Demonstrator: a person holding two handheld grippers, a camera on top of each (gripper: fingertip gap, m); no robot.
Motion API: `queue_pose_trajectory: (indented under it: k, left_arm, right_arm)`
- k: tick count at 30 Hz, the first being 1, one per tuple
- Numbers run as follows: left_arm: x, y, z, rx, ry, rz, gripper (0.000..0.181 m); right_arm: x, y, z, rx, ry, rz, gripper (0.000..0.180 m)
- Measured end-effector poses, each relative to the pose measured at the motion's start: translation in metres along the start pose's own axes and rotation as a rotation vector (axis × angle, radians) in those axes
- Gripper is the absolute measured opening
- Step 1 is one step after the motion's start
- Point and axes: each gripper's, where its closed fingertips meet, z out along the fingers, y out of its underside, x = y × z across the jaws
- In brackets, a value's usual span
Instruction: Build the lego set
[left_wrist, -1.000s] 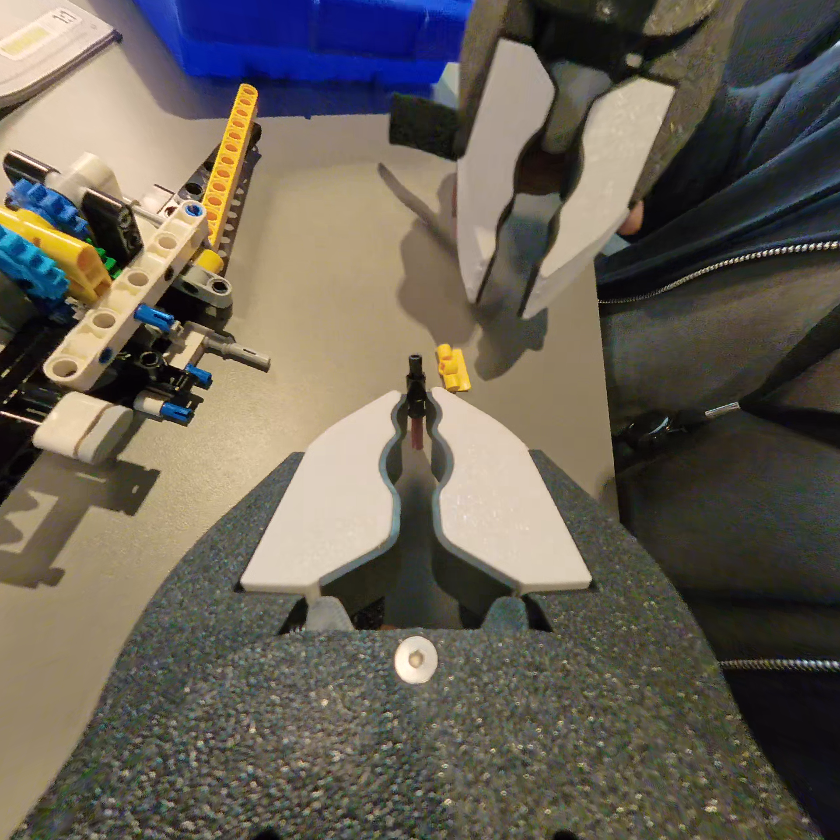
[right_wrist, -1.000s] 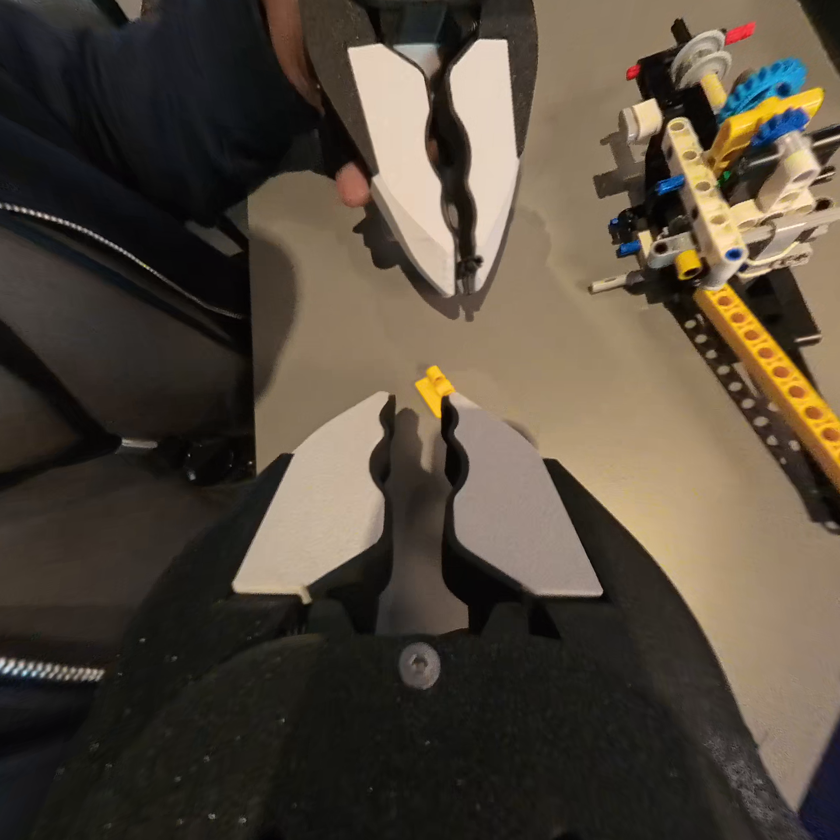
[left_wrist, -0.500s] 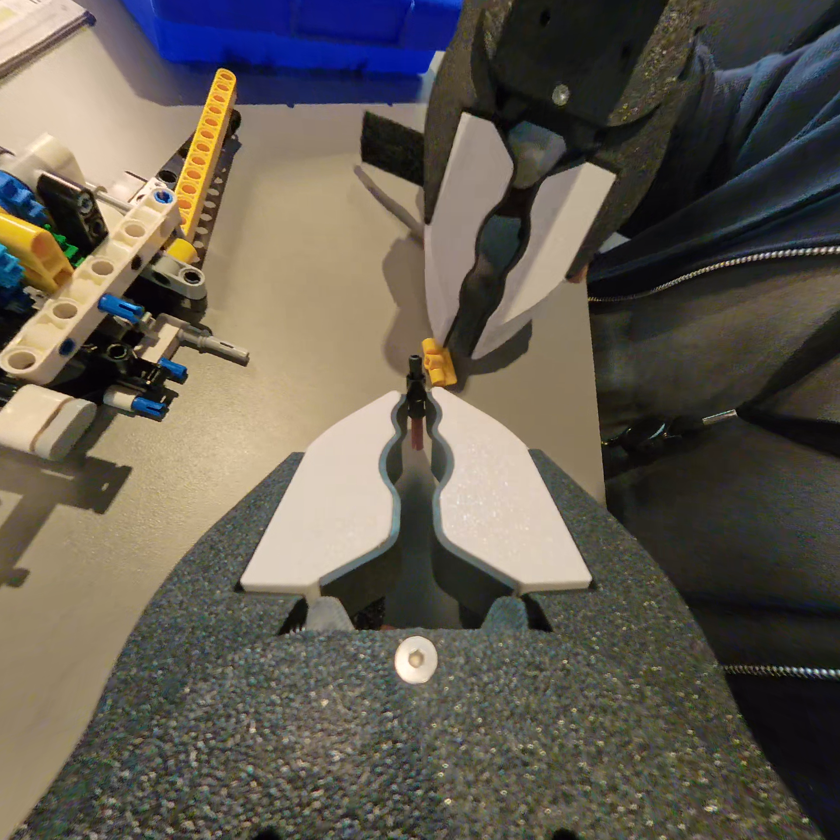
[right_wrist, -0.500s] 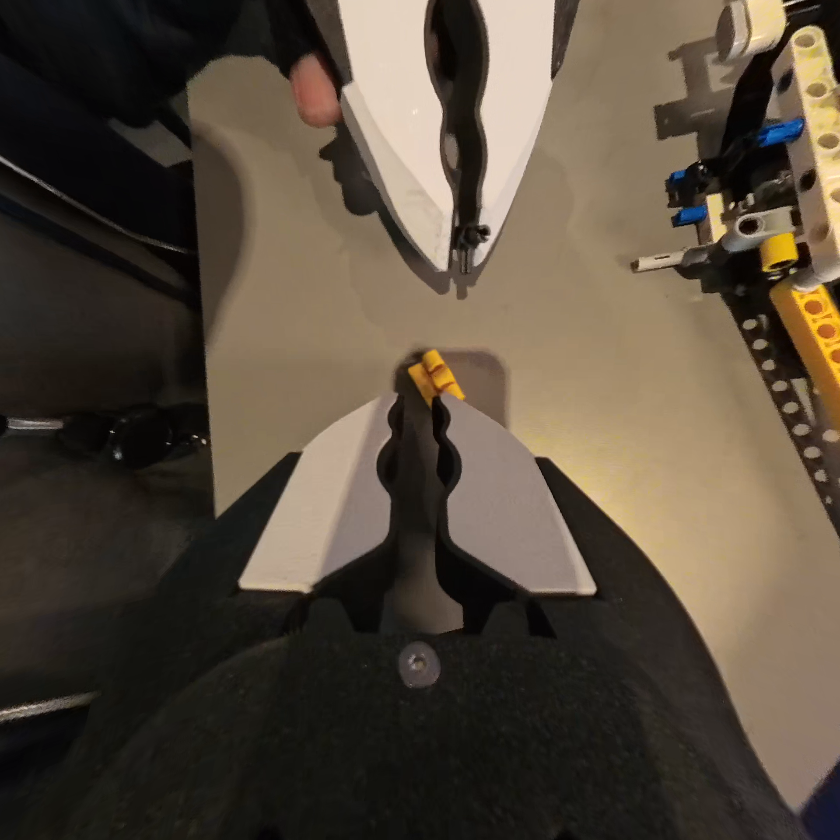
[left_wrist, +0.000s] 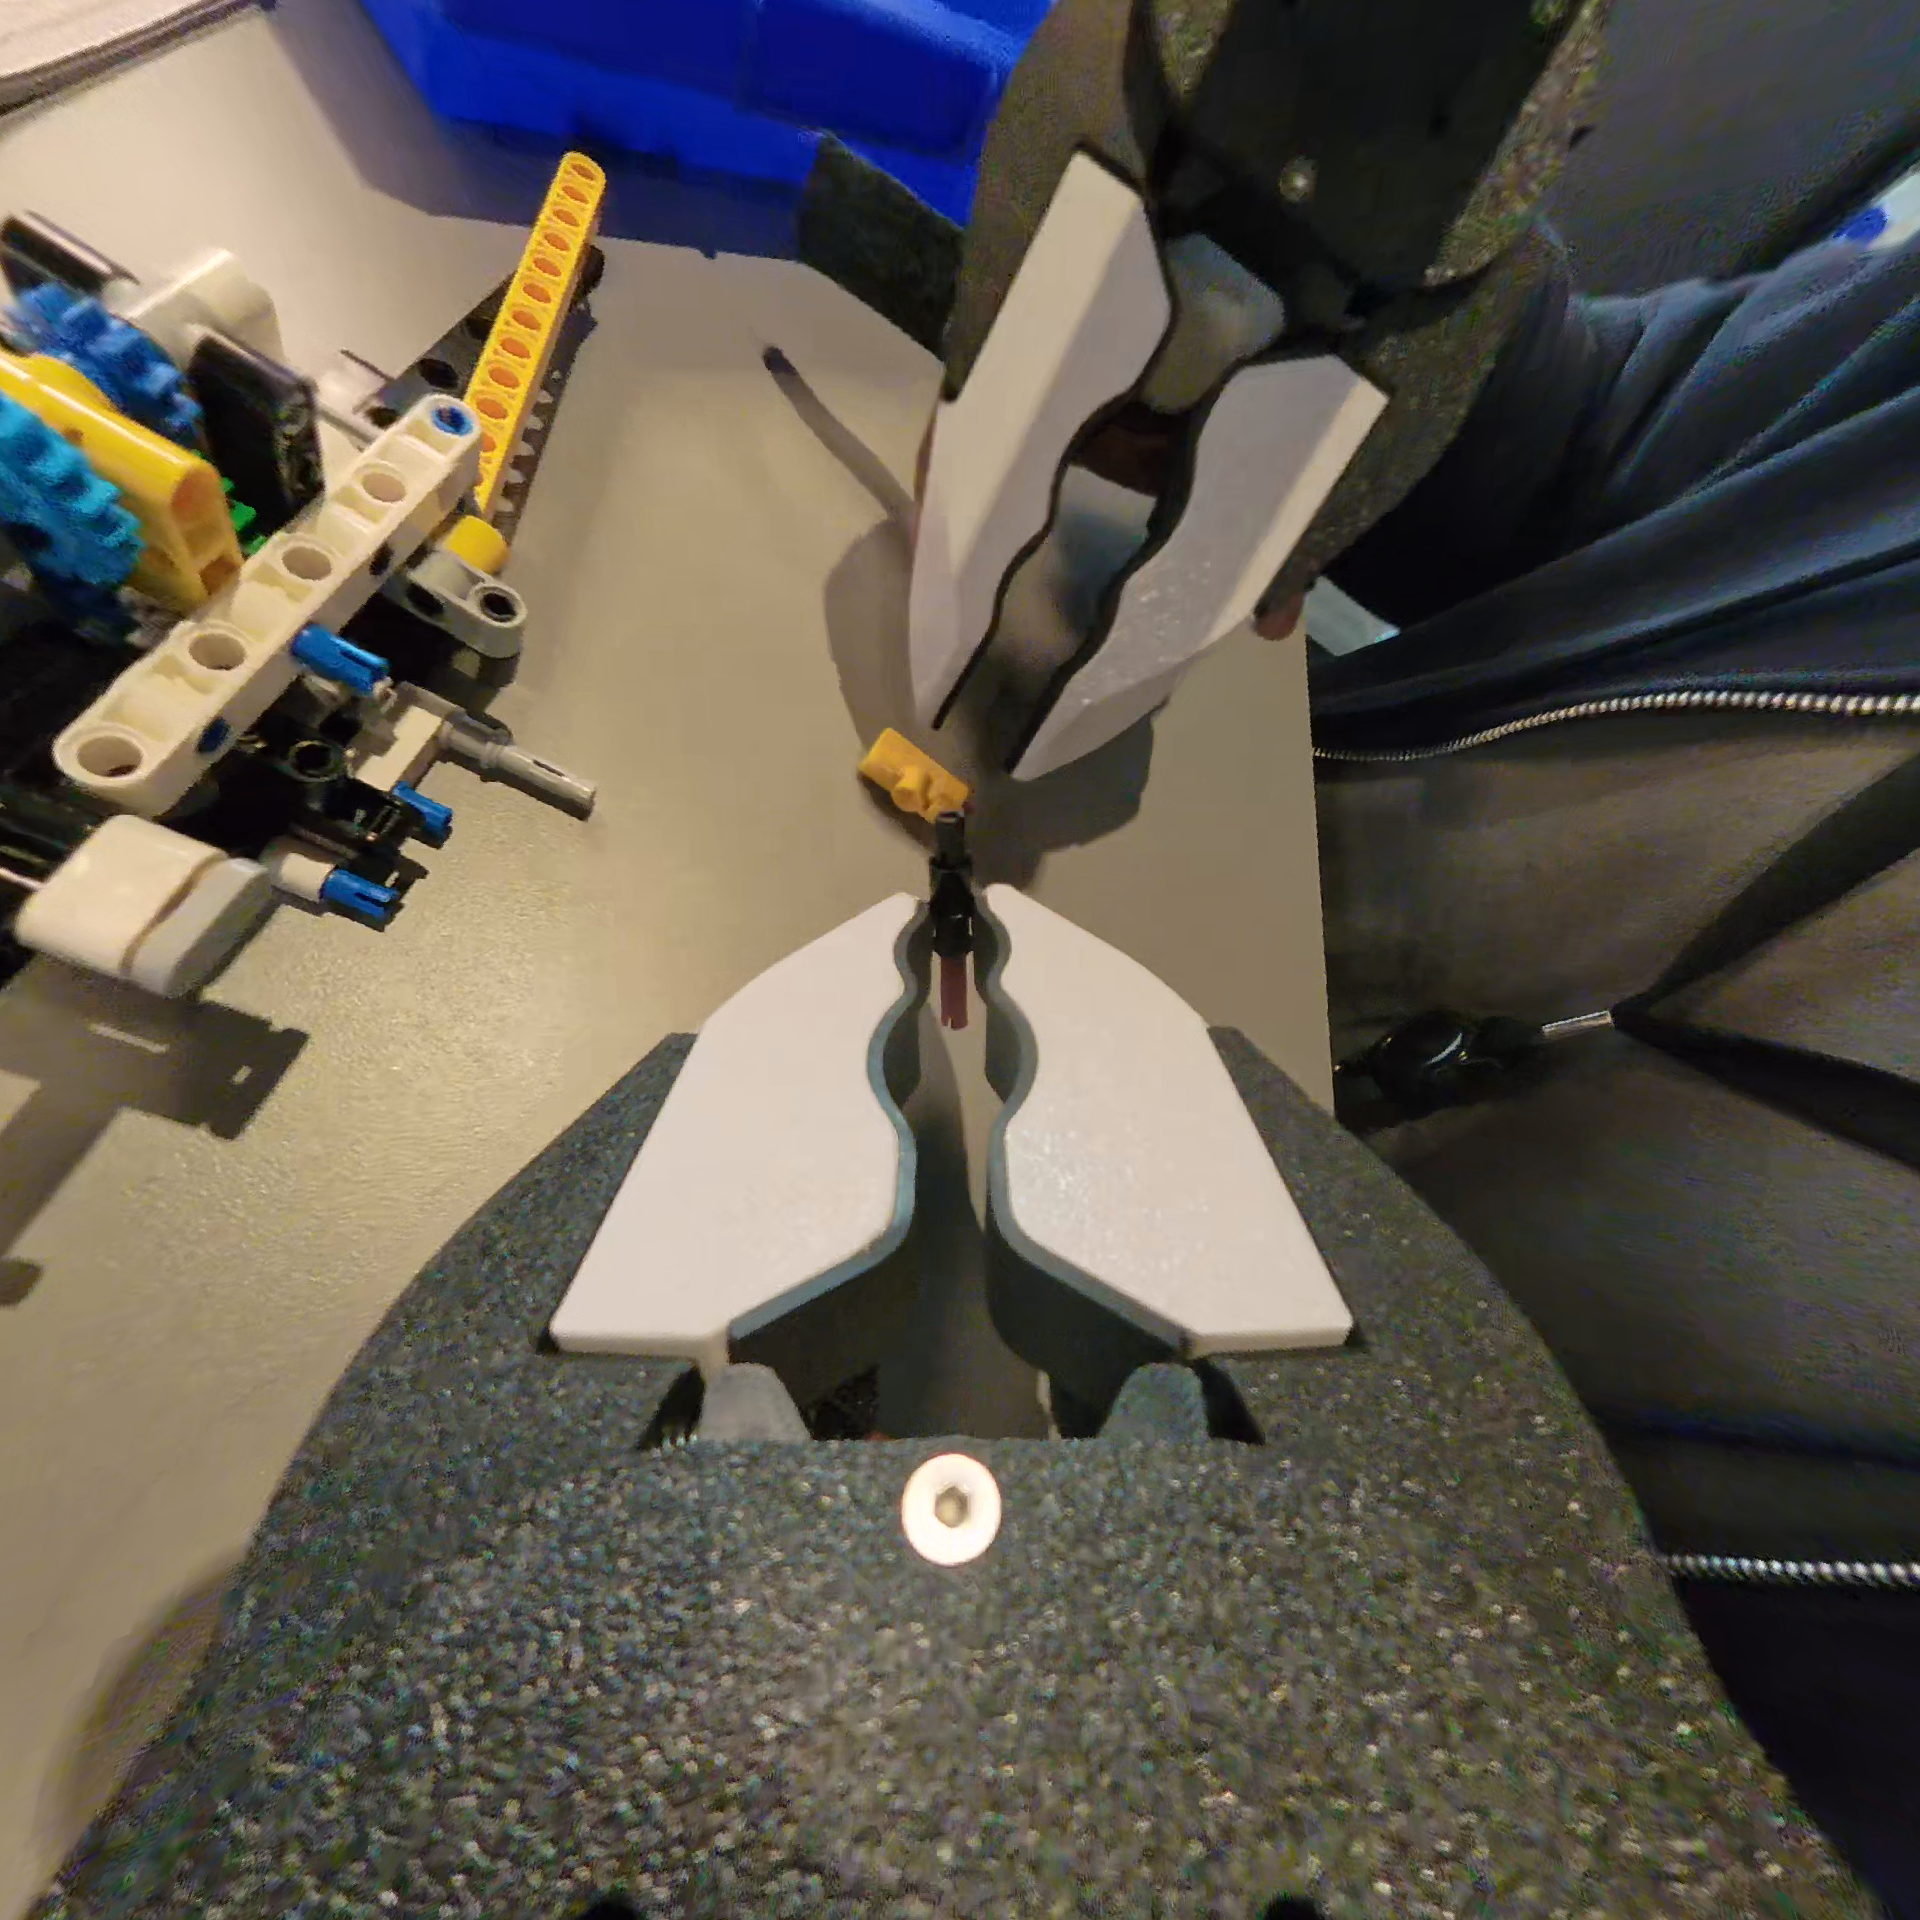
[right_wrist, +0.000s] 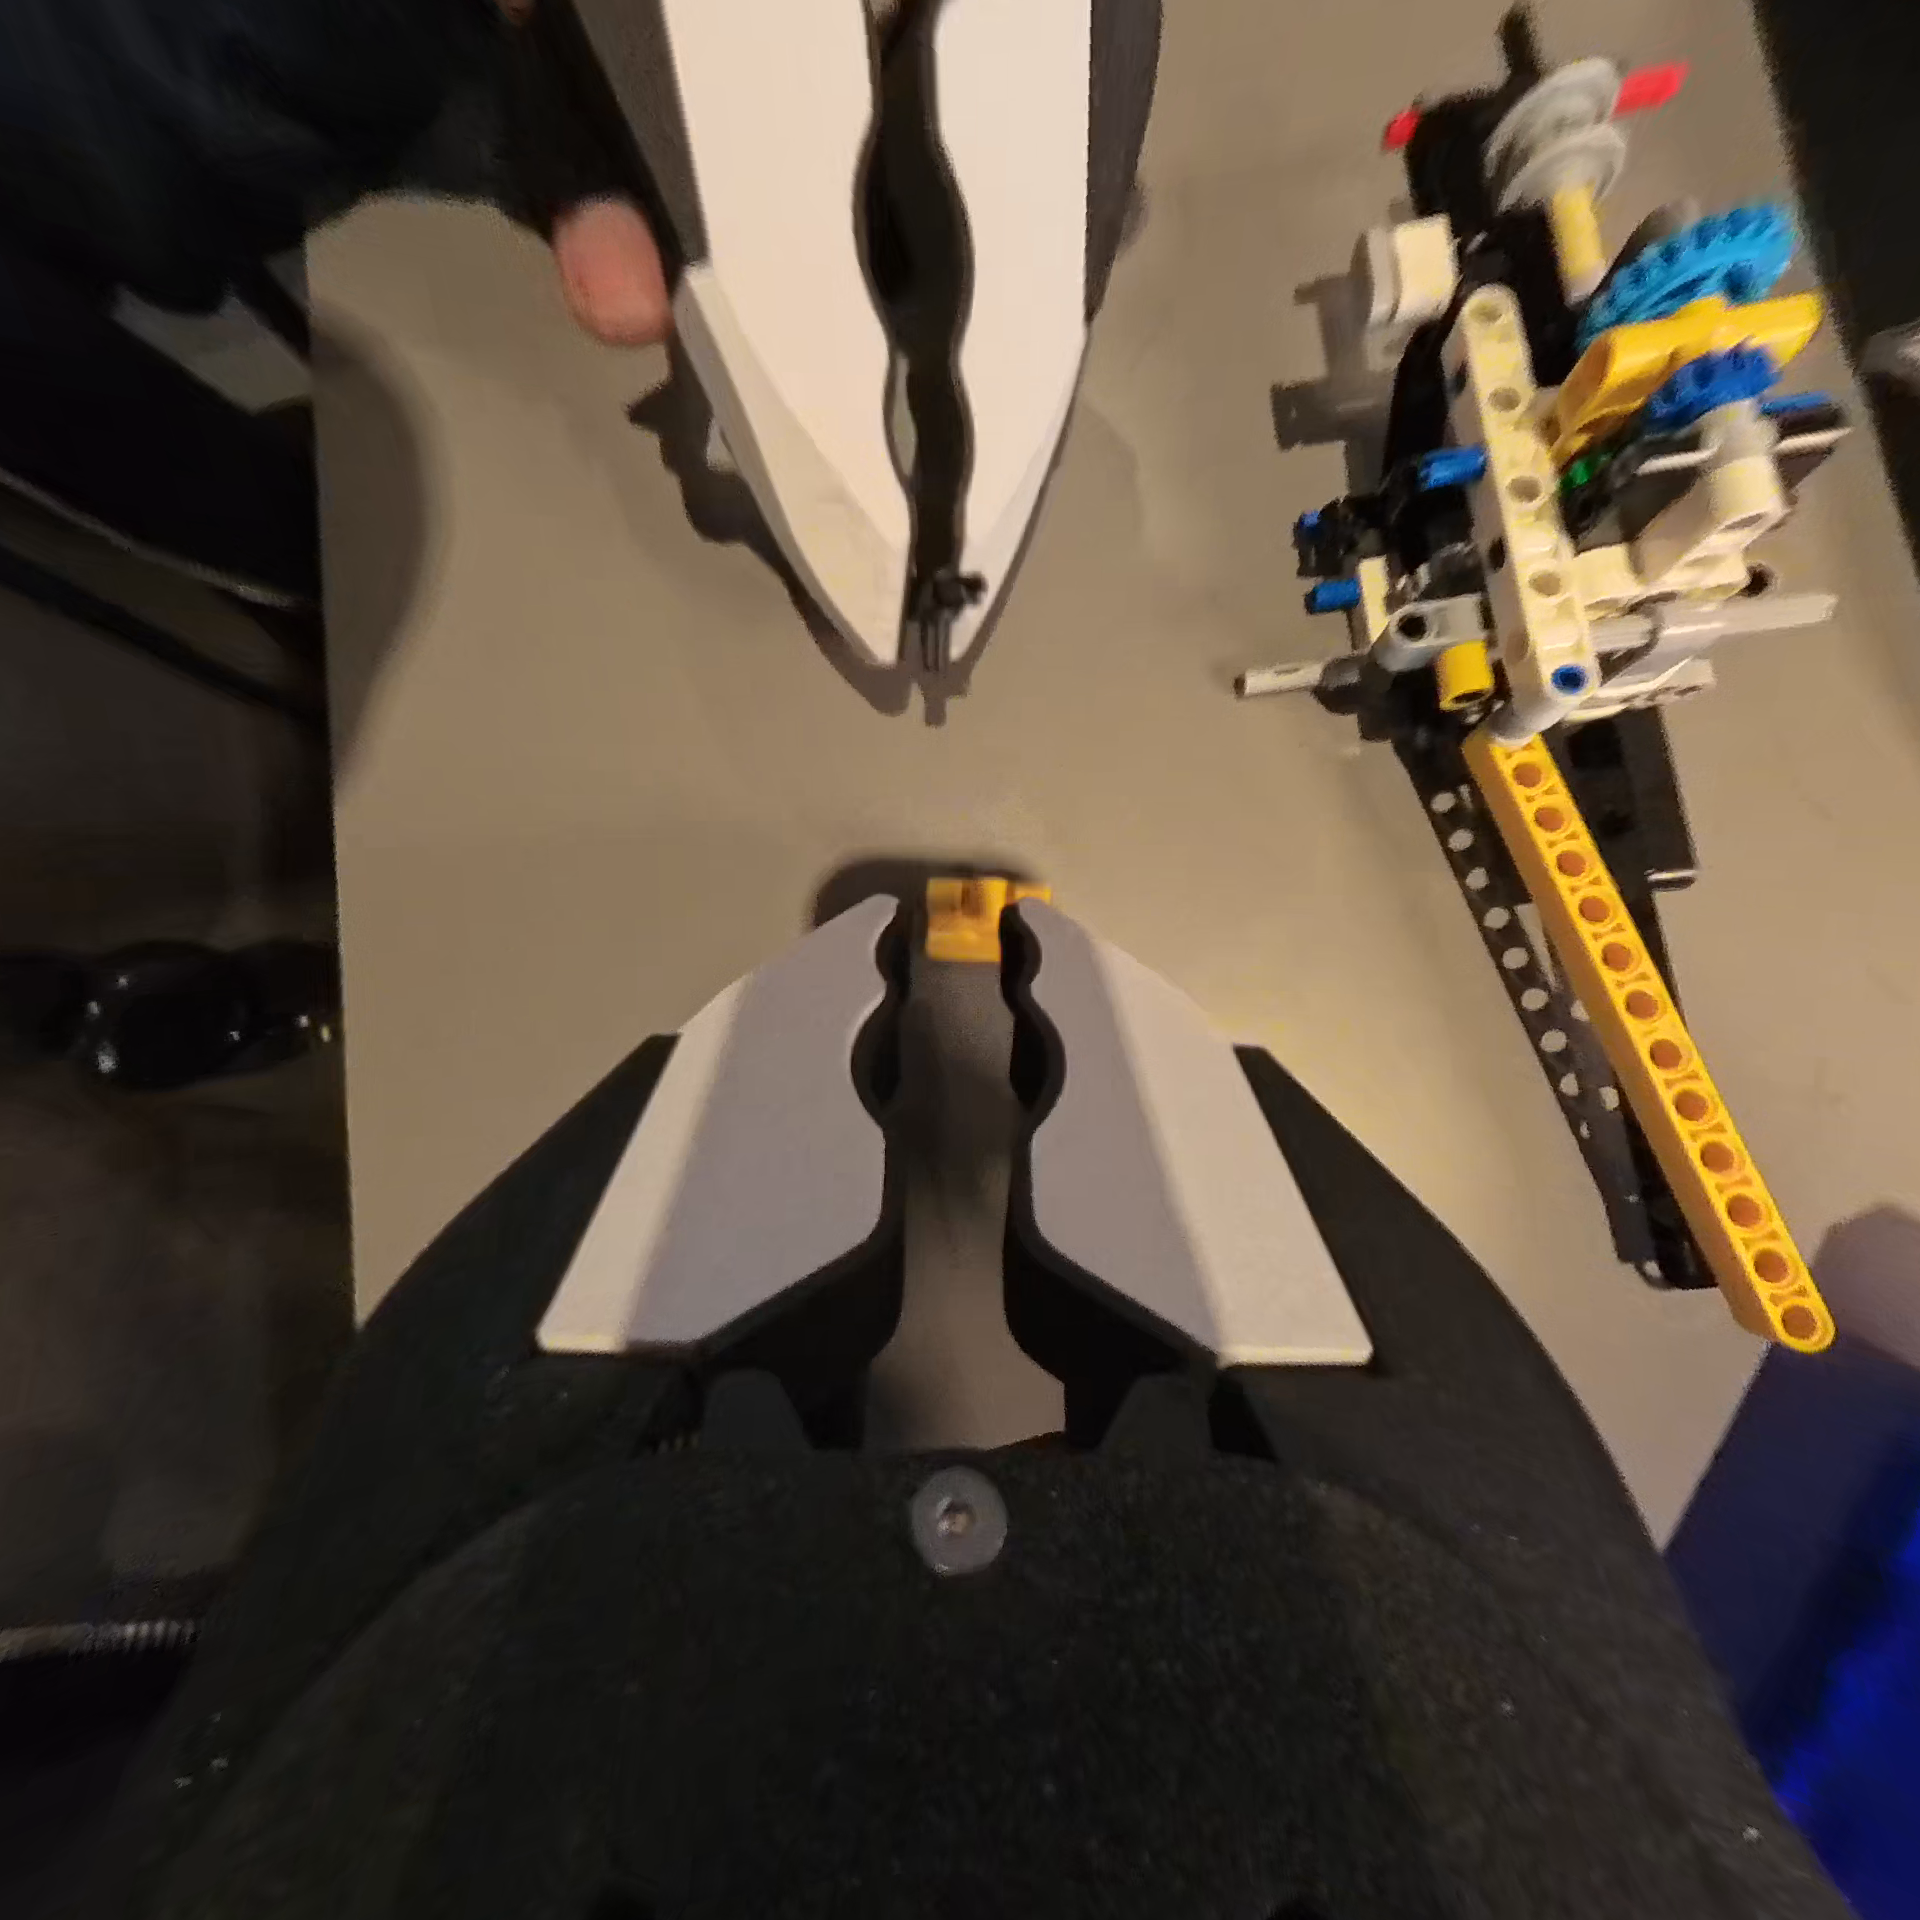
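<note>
My left gripper is shut on a black pin joined to a dark red axle, and the pin's tip sticks out past the fingers. It also shows in the right wrist view, pointing at my right gripper. A small yellow connector lies on the grey table just in front of the pin. My right gripper is open, with the yellow connector showing between its tips. In the left wrist view the right gripper hangs just above and beside the connector.
The partly built lego model with a long yellow beam stands at the left, and at the right in the right wrist view. A blue bin is behind. The table edge and a person's dark jacket are close. Across from one pair of fingers to the other is roughly 5 centimeters.
My right gripper came down over the yellow connector, and the connector has turned on the table. My left gripper keeps the black pin and has moved nearer the connector.
</note>
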Motion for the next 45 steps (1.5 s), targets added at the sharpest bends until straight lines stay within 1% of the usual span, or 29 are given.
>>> queue_pose_trajectory:
  k: [4,8,13,17,23,45]
  left_arm:
    - [0.005,-0.004,-0.001,0.032,0.038,-0.016,0.007]
    - [0.015,-0.015,-0.005,0.108,0.114,-0.035,0.007]
    - [0.017,-0.021,-0.011,0.158,0.146,-0.061,0.007]
    - [0.022,-0.022,-0.010,0.163,0.177,-0.058,0.007]
    - [0.022,-0.022,-0.009,0.165,0.180,-0.061,0.007]
    - [0.022,-0.018,-0.006,0.137,0.166,-0.039,0.007]
  right_arm:
    - [-0.001,-0.028,-0.005,0.174,-0.016,0.058,0.016]
    - [-0.002,-0.042,-0.005,0.241,-0.073,0.095,0.016]
    - [-0.007,-0.054,-0.008,0.311,-0.108,0.059,0.009]
    - [-0.010,-0.056,-0.007,0.329,-0.137,0.070,0.008]
    - [-0.012,-0.057,-0.007,0.342,-0.156,0.068,0.004]
    - [-0.014,-0.057,-0.007,0.366,-0.234,0.119,0.005]
